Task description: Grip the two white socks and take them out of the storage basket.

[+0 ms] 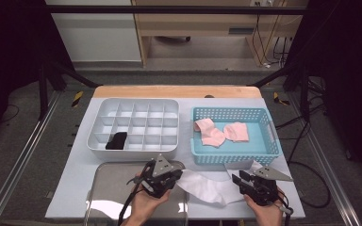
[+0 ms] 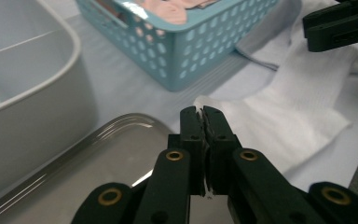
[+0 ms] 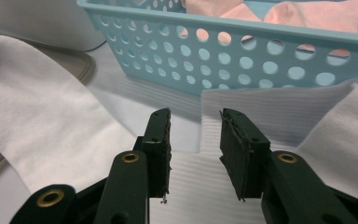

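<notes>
I see the white sock (image 1: pixel 206 186) lying between my two tongs, limp and light, sure to sag and fold. My left gripper (image 2: pixel 204 116) pinches its near edge tight. My right gripper (image 3: pixel 195 135) stands half open over the ribbed cuff (image 3: pixel 261 116), the firmest place to grab.

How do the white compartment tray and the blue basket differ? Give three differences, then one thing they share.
The white compartment tray has solid walls; the blue basket has perforated ones. The tray is split into many cells; the basket is one open space. The tray holds a black item; the basket holds pink socks. Both are rectangular and stand side by side on the table.
</notes>
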### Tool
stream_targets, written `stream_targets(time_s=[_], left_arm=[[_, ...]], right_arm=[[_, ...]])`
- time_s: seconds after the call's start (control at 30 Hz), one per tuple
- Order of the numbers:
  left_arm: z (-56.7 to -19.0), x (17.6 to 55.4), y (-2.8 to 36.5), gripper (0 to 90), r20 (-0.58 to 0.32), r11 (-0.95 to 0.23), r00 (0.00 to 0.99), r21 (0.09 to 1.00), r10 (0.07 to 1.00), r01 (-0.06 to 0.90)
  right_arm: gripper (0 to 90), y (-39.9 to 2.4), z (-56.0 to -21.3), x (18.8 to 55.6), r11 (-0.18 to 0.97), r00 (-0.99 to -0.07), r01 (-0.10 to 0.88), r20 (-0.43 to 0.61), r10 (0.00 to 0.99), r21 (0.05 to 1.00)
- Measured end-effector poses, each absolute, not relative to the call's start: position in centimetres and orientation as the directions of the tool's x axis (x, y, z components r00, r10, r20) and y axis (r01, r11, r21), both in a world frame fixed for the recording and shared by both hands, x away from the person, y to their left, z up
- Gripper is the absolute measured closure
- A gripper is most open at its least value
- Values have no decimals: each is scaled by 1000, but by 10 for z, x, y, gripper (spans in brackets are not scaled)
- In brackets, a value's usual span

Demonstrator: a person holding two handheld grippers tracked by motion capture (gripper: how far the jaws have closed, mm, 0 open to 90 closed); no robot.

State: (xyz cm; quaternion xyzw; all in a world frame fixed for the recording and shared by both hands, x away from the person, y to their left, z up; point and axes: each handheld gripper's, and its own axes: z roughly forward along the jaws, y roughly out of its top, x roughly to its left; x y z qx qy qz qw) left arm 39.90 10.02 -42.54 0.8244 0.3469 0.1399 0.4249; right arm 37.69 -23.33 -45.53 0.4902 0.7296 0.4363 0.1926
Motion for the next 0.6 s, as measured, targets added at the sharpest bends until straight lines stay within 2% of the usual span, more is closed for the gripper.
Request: stream_targets(time_s=[0.43,0.6], left_arm=[[-451,385,139,863,-72,-400,680,761,730,510],[-452,386,148,721,-76,-376,664,774,744,510]], right_arm=[[612,-235,-465,377,168,-420,611,137,897,774],[618,-235,-472,376,178,-418,652,153,896,737]])
